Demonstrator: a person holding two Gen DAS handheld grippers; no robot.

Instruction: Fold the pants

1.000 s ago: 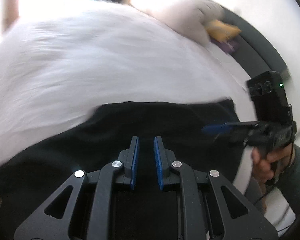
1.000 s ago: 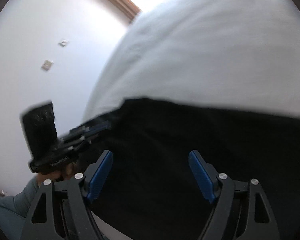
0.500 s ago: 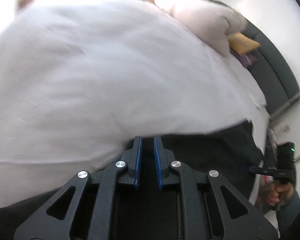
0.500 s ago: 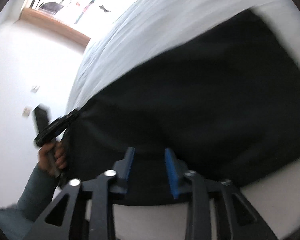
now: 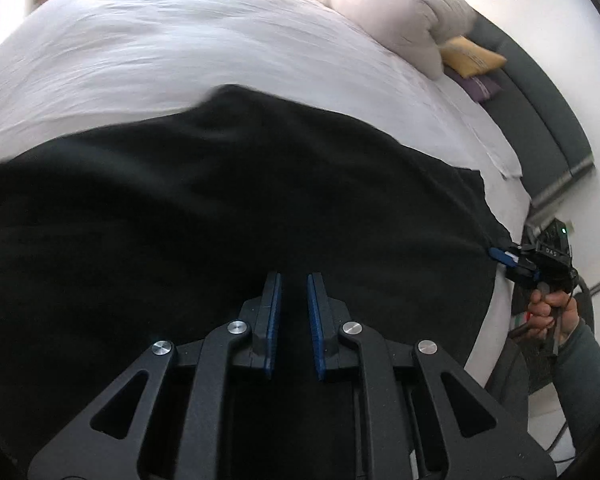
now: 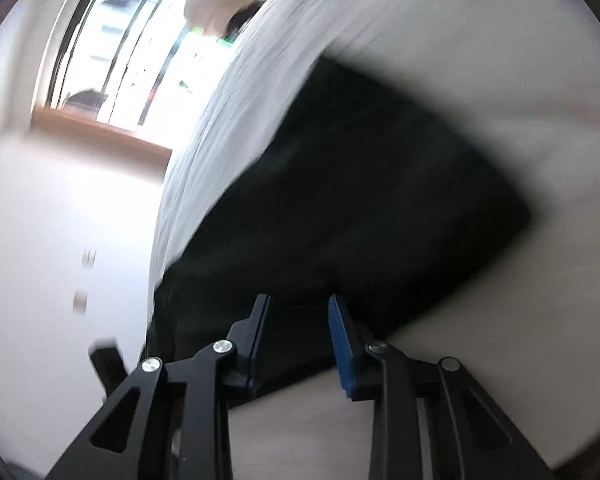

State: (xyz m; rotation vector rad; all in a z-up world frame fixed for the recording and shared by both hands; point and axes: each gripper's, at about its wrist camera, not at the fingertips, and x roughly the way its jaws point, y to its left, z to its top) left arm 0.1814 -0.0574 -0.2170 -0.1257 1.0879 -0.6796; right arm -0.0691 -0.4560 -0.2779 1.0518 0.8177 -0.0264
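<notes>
The black pants (image 5: 228,216) lie spread across the white bed sheet (image 5: 160,52), filling the lower half of the left wrist view from 9 o'clock round to 3 o'clock. The left gripper (image 5: 293,280) sits low over the dark cloth at 6 o'clock; its blue-padded jaws stand close together with a narrow gap, and black fabric shows in that gap, though whether they pinch it cannot be told. At 3 o'clock the right gripper (image 5: 504,257) meets the far corner of the pants, its blue pads touching the hem, held by the person's right hand (image 5: 548,310).

At 1 o'clock a pale pillow (image 5: 396,20) rests at the head of the bed, with a yellow cushion (image 5: 470,57) and a purple cushion (image 5: 478,87) just beside it, against a grey headboard (image 5: 548,120).

In the blurred right wrist view the pants (image 6: 360,200) run from centre toward 4 o'clock on the sheet (image 6: 480,40). The right gripper (image 6: 298,304) shows its jaws somewhat apart, straddling the near edge of the cloth; a firm pinch cannot be confirmed. A window (image 6: 140,48) glows at 11 o'clock above a wooden sill (image 6: 100,136).
</notes>
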